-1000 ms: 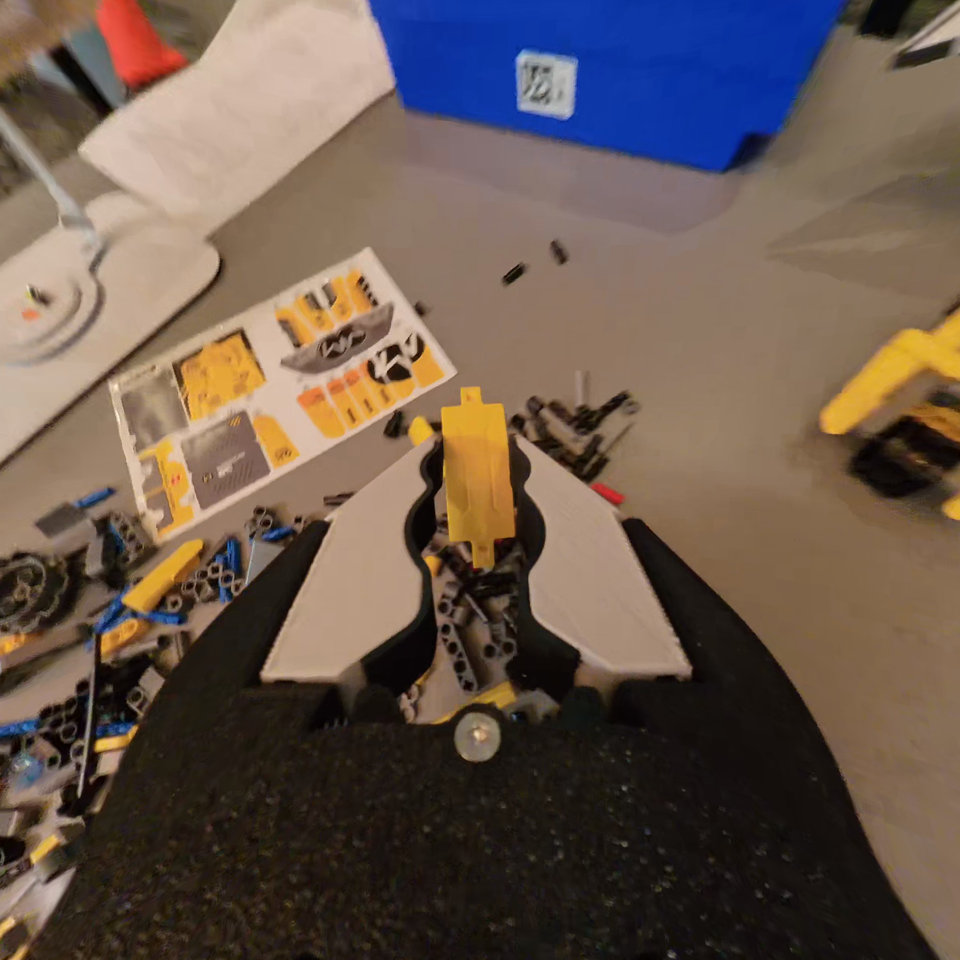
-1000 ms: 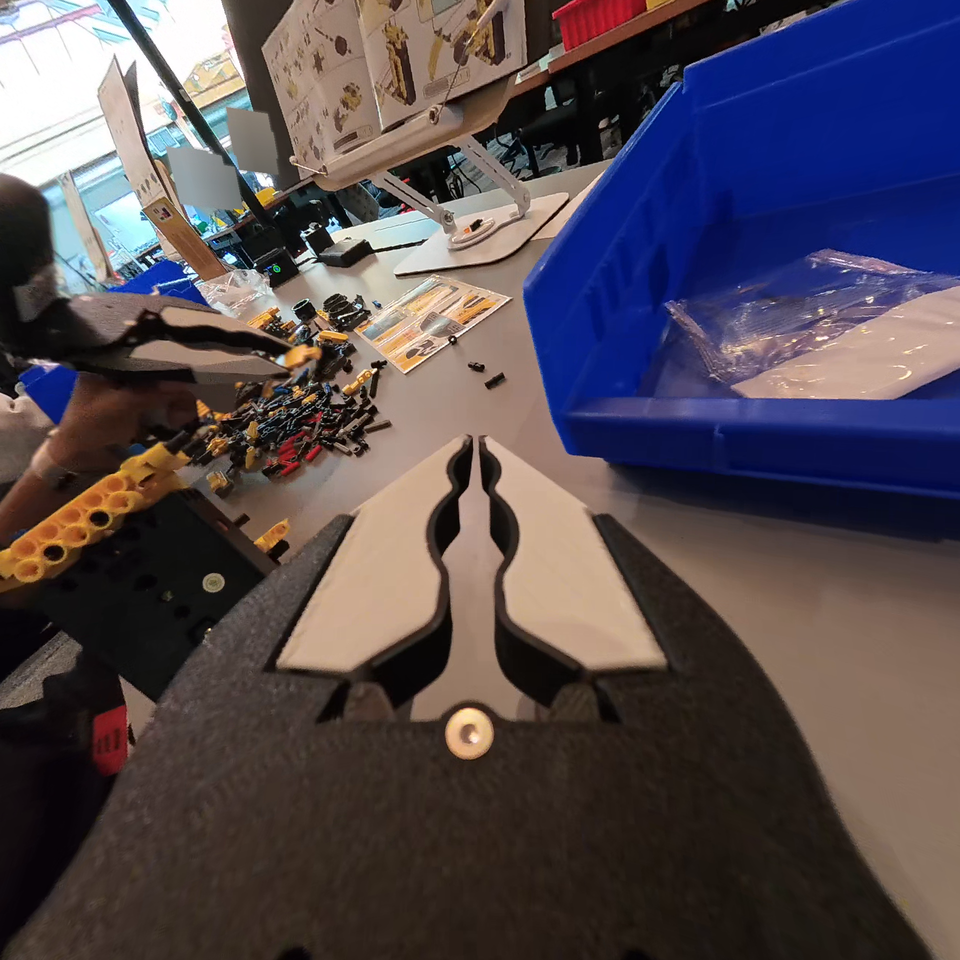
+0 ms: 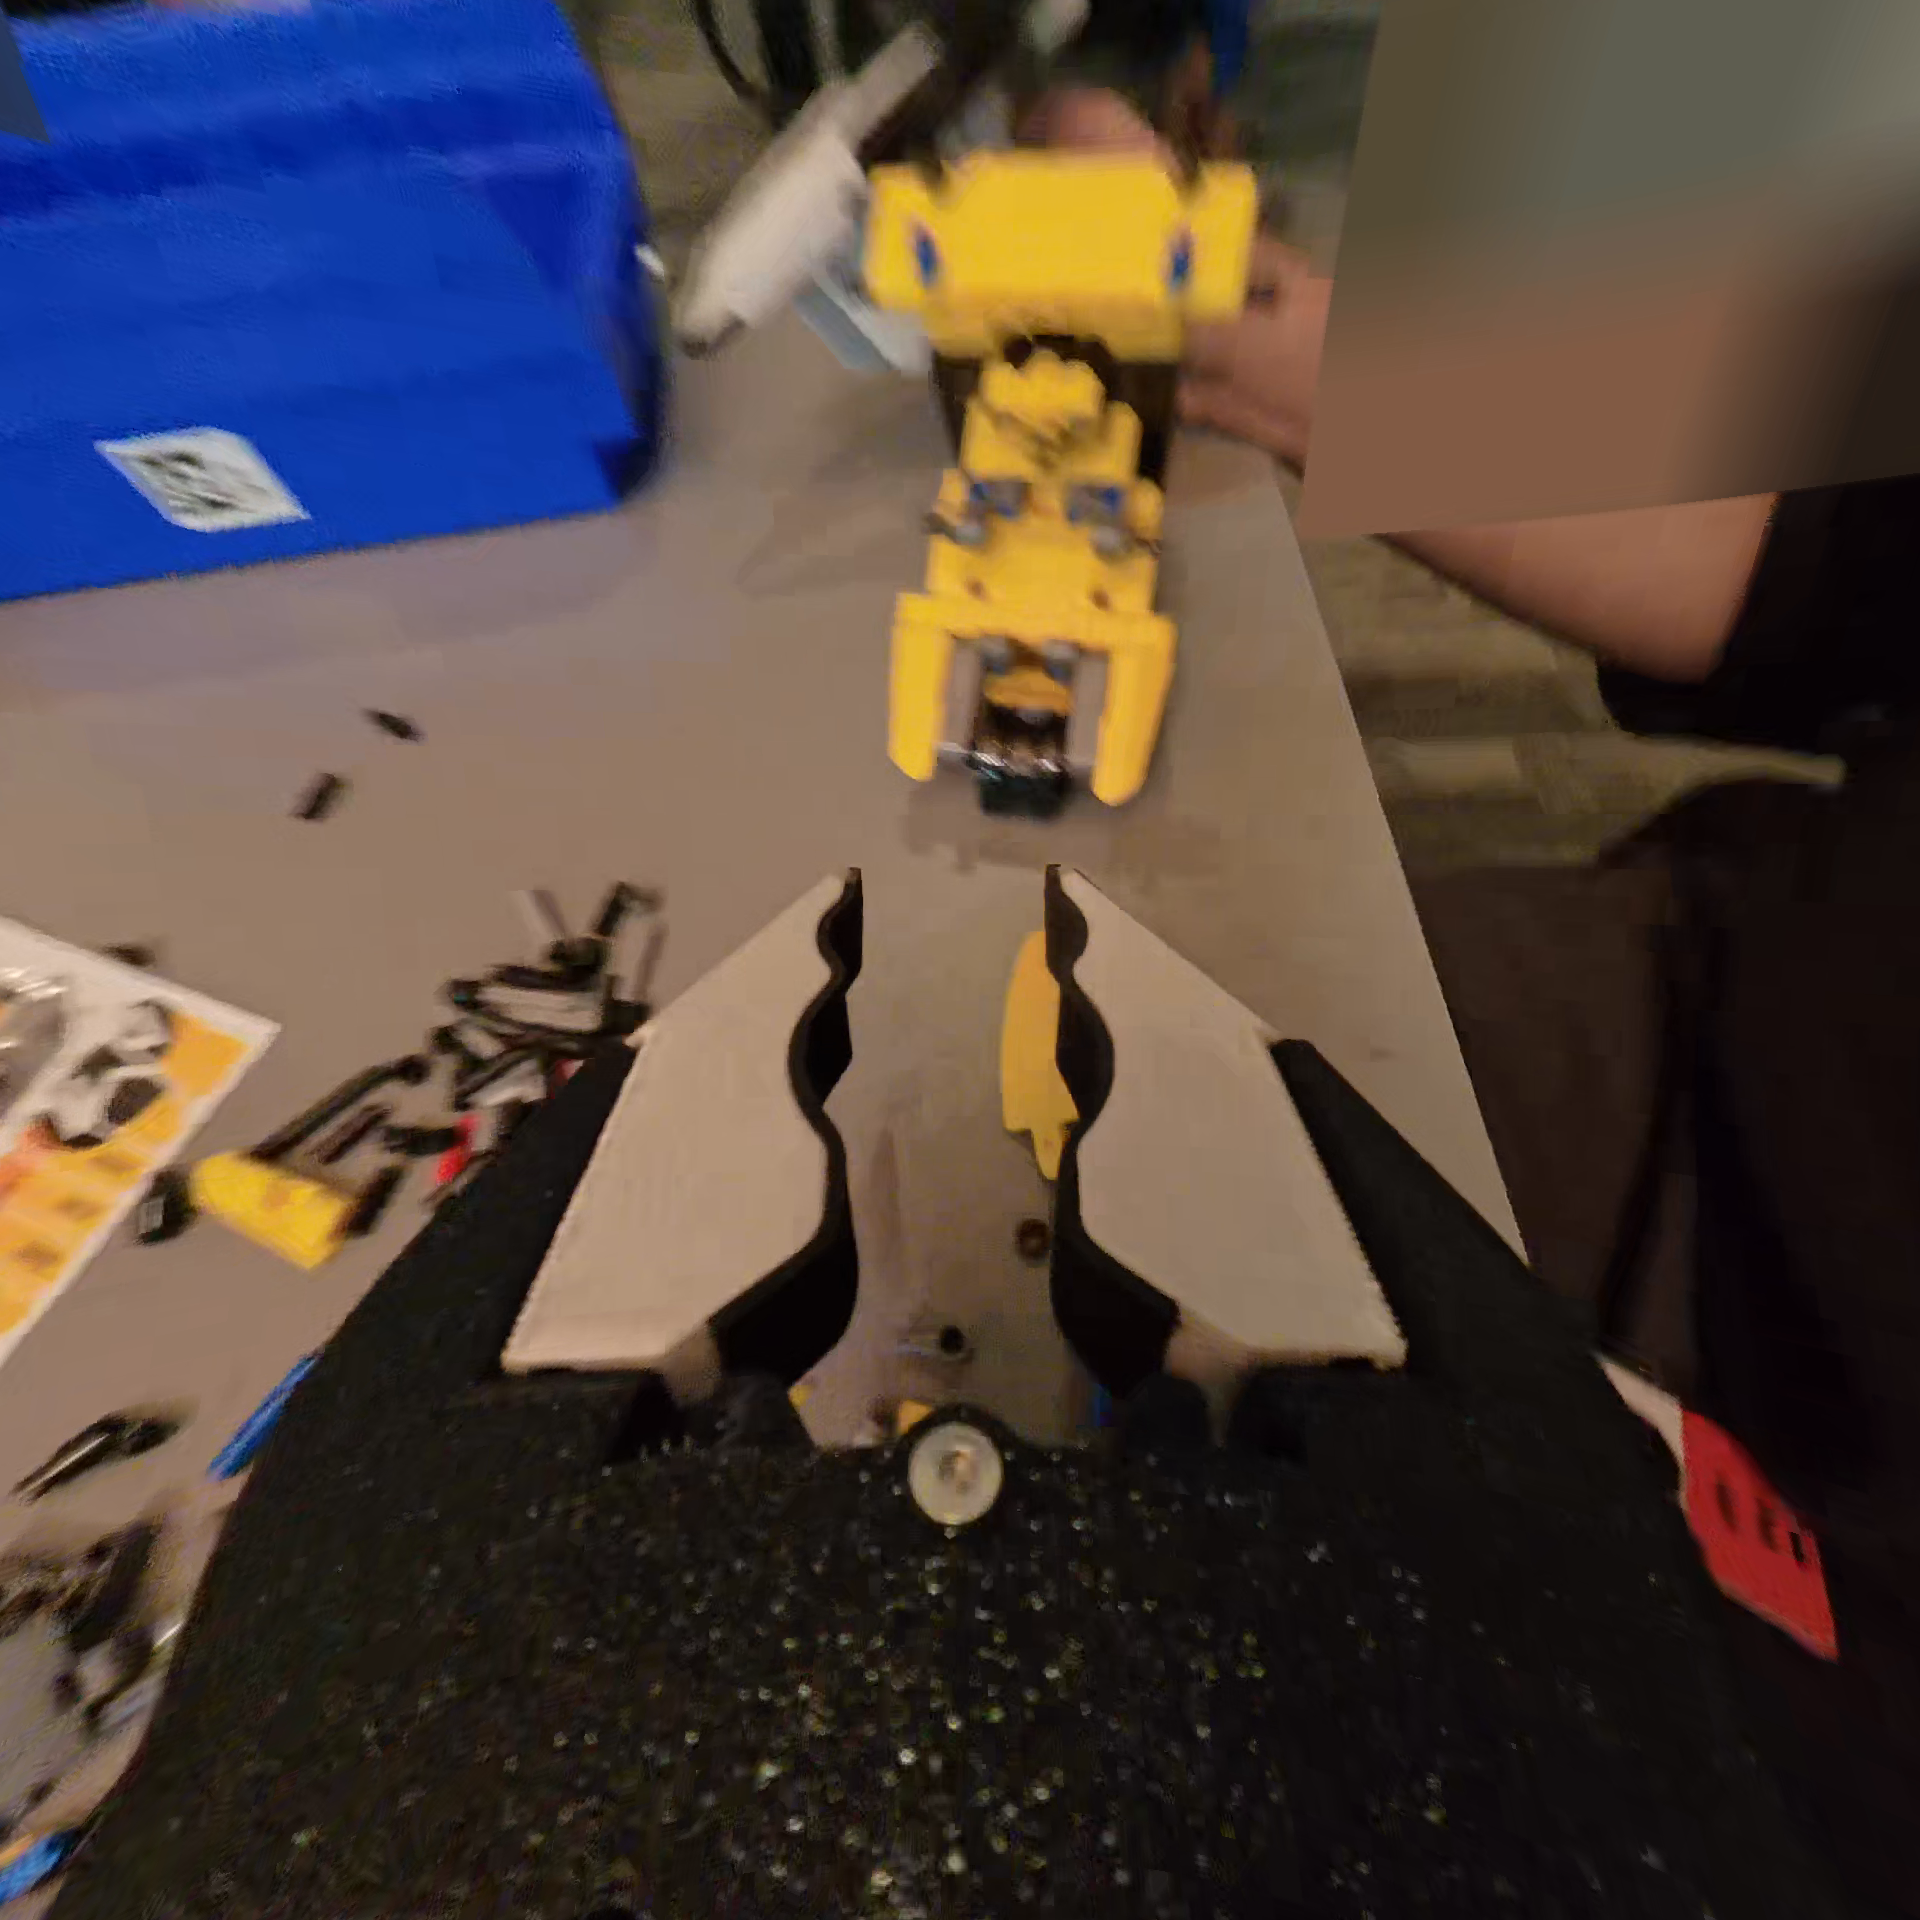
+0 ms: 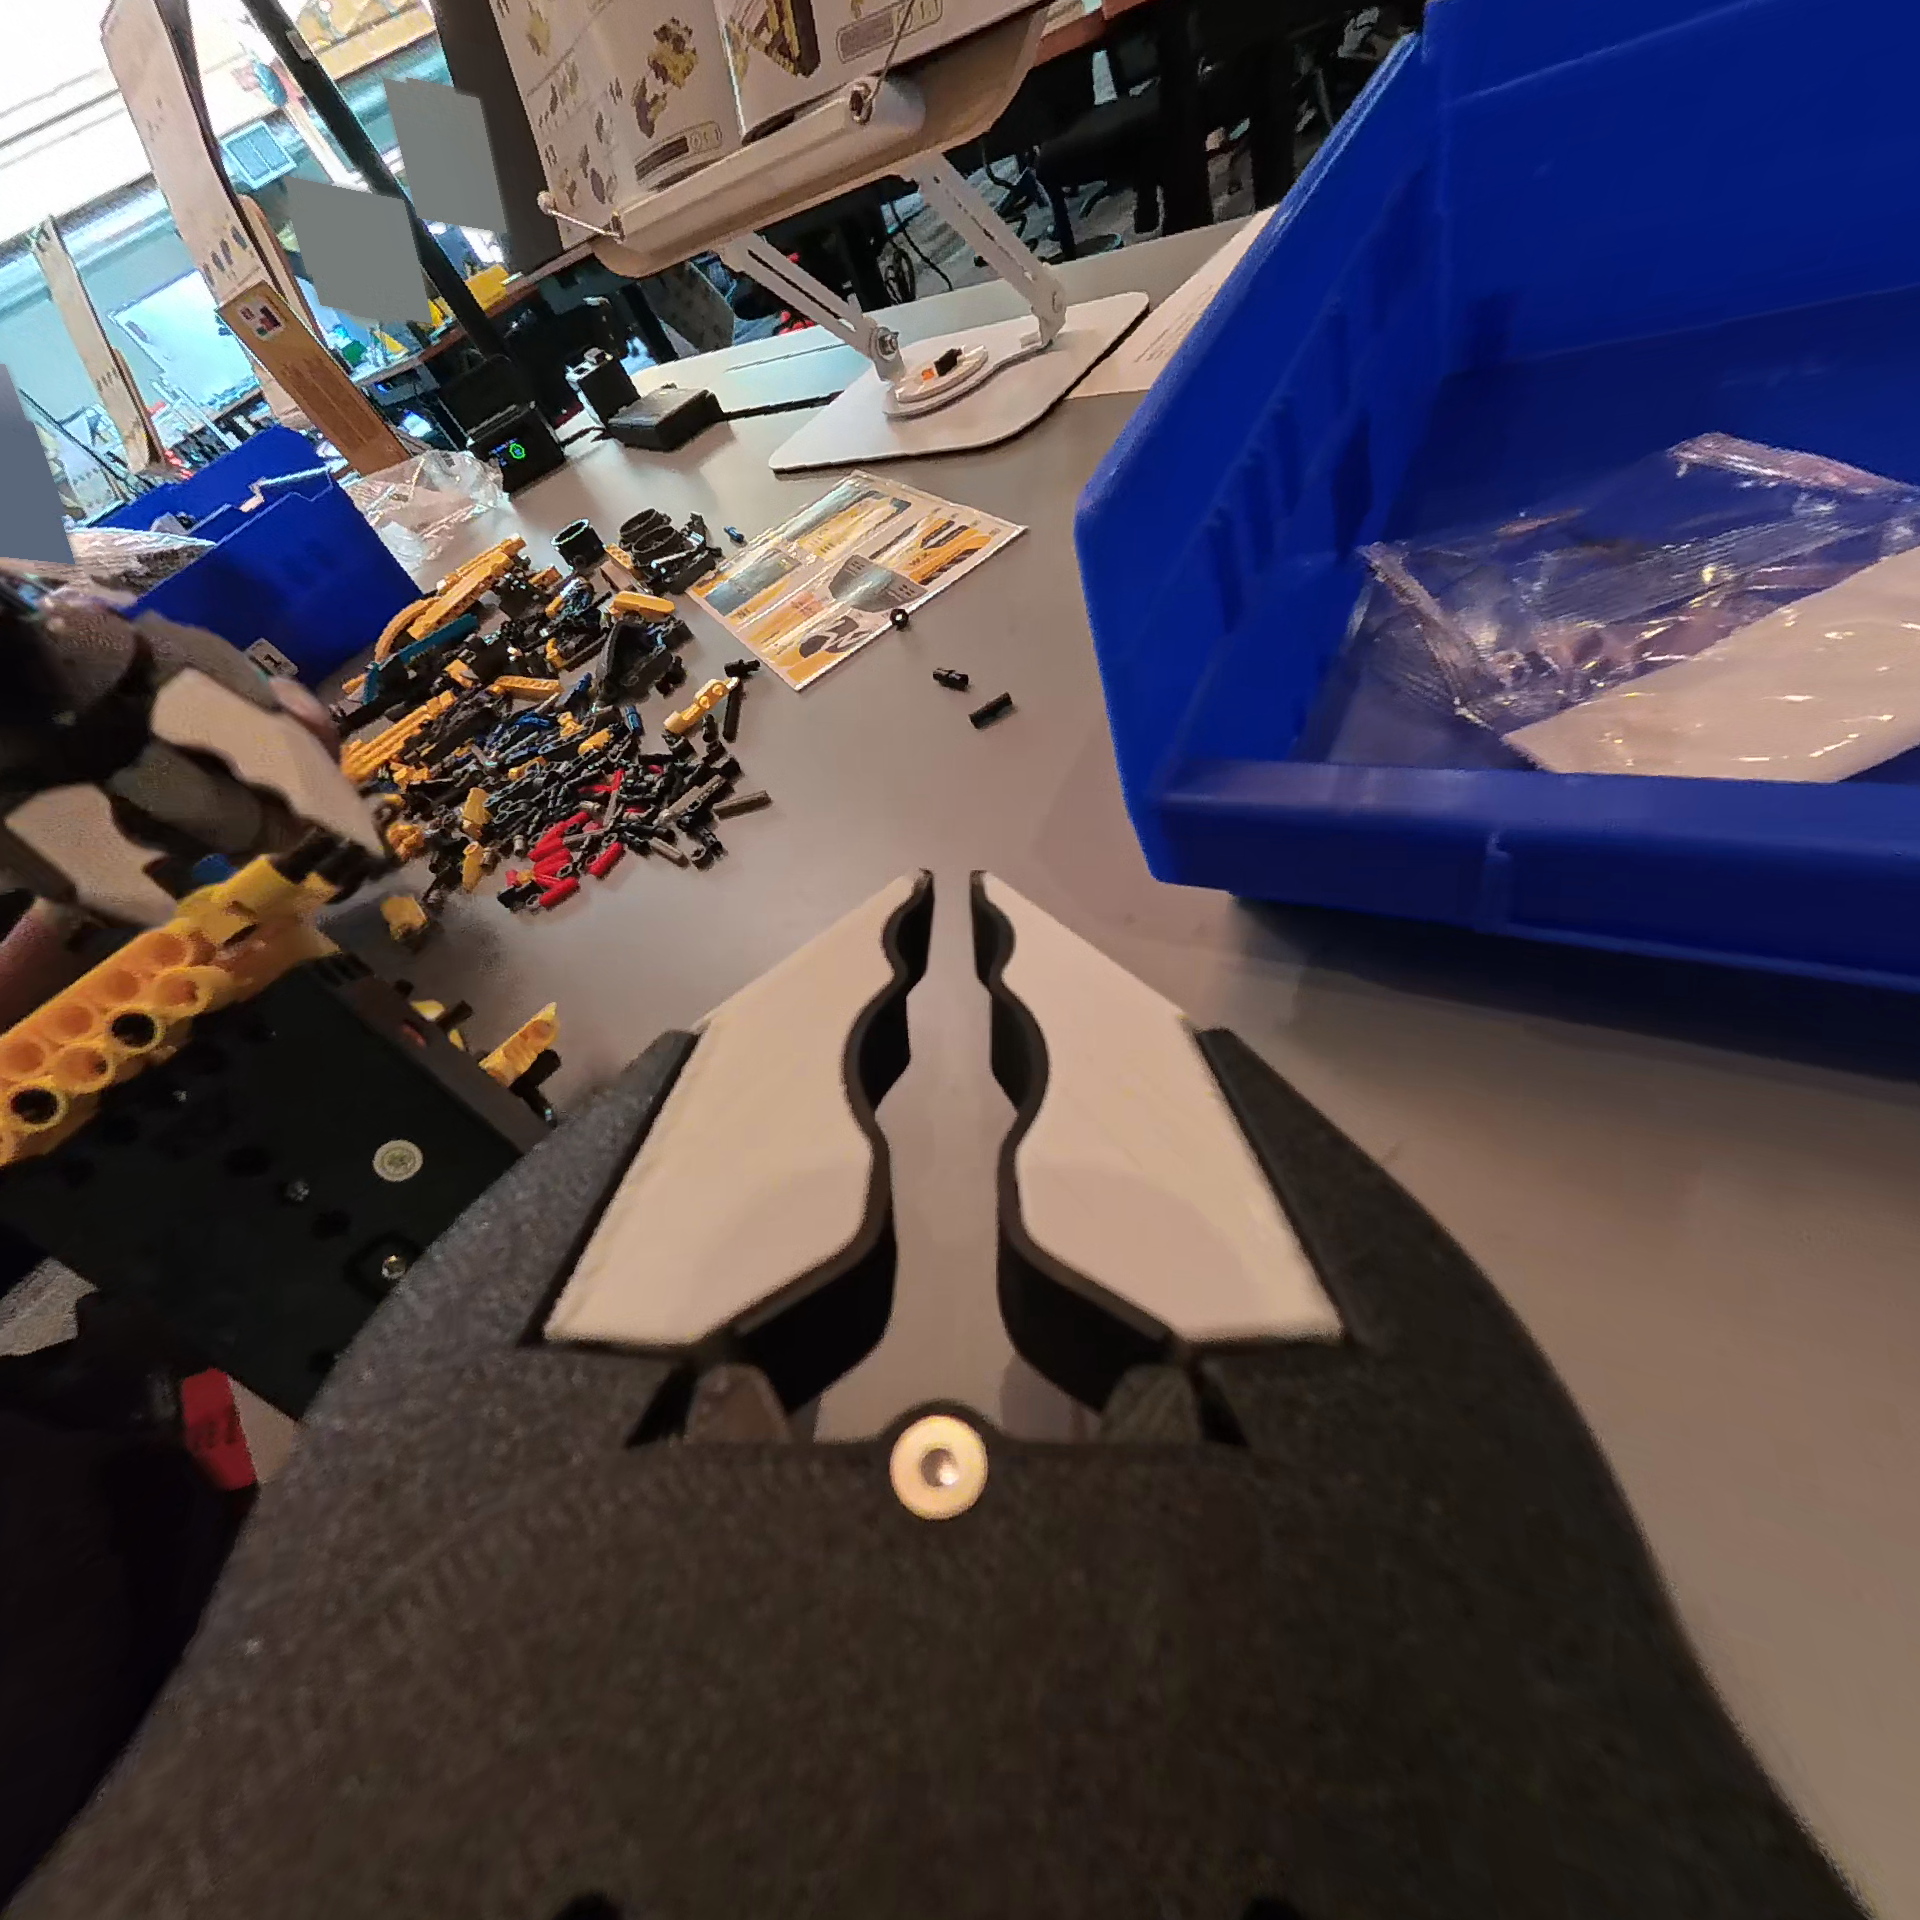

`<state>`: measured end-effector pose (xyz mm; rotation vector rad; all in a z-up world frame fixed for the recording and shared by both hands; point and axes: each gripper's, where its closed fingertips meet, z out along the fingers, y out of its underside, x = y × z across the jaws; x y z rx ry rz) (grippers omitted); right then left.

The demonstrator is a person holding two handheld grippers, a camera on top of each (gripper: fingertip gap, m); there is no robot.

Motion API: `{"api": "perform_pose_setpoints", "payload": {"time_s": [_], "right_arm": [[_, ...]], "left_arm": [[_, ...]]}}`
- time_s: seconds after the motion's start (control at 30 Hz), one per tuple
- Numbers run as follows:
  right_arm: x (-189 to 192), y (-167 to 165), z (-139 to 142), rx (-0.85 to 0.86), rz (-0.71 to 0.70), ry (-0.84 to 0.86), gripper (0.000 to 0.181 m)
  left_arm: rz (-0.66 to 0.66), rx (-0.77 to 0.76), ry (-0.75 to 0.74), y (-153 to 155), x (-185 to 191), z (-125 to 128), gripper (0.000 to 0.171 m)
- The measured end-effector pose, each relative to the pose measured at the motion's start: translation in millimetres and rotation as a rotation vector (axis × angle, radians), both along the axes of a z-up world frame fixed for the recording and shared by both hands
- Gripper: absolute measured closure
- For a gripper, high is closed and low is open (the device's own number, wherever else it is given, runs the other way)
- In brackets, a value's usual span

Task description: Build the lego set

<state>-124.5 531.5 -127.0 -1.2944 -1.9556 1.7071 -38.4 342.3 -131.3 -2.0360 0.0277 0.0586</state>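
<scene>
My left gripper (image 3: 951, 904) is open over the grey table (image 3: 623, 644), close to its right edge. A flat yellow panel piece (image 3: 1029, 1049) sits loose against the inner side of its right finger. I cannot tell whether it rests on the table. A blurred yellow brick-built model (image 3: 1039, 499) stands just ahead of the fingertips. My right gripper (image 4: 951, 883) is shut to a thin slit and empty, low over the table (image 4: 1507, 1195). The left gripper (image 4: 239, 748) shows at its far left, above the yellow and black model (image 4: 156, 1039).
A pile of small black, yellow and red parts (image 4: 551, 748) and a sticker sheet (image 4: 852, 582) lie mid-table. A blue bin (image 4: 1299, 644) holding a plastic bag (image 4: 1662, 582) stands right. A white stand (image 4: 966, 395) carries a booklet. A person's arm (image 3: 1558, 592) is beyond the table edge. The gap from one gripper's tips to the other's is roughly 20 cm.
My left gripper has swung right from the parts pile toward the yellow model and opened, letting go of the yellow panel. My right gripper has barely moved.
</scene>
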Motion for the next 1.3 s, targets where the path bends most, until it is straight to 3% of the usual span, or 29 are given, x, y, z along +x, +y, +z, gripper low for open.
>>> {"api": "perform_pose_setpoints", "payload": {"time_s": [0.07,0.13,0.2,0.33,0.43,0.57,1.0,1.3], "right_arm": [[-0.3,-0.1,-0.8,0.0,0.001,-0.006,0.175],[-0.4,-1.0,-2.3,0.011,0.003,-0.01,0.175],[-0.5,-1.7,-3.5,0.021,0.003,-0.014,0.175],[-0.7,-1.8,-3.8,0.023,0.002,-0.015,0.175],[-0.7,-1.2,-3.0,0.015,0.002,-0.014,0.175],[-0.6,-1.1,-2.5,0.011,0.001,-0.013,0.175],[-0.4,-0.7,-1.3,0.0,0.003,-0.012,0.174],[-0.4,-0.9,-1.6,0.001,0.004,-0.014,0.174]], "left_arm": [[0.059,0.132,-0.042,-8.5,-12.8,23.8,0.137],[0.035,0.244,-0.112,-15.2,-11.1,42.6,0.137],[0.041,0.29,-0.15,-18.7,-13.9,48.6,0.137],[0.034,0.215,-0.123,-14.0,-10.9,34.7,0.137],[-0.008,0.08,-0.088,-6.7,-0.4,10.0,0.139],[-0.026,-0.087,-0.033,-4.6,4.3,-20.5,0.154],[-0.206,-0.186,0.013,-5.7,34.9,-37.0,0.169],[-0.221,-0.171,0.026,-5.6,38.0,-34.2,0.171]]}}
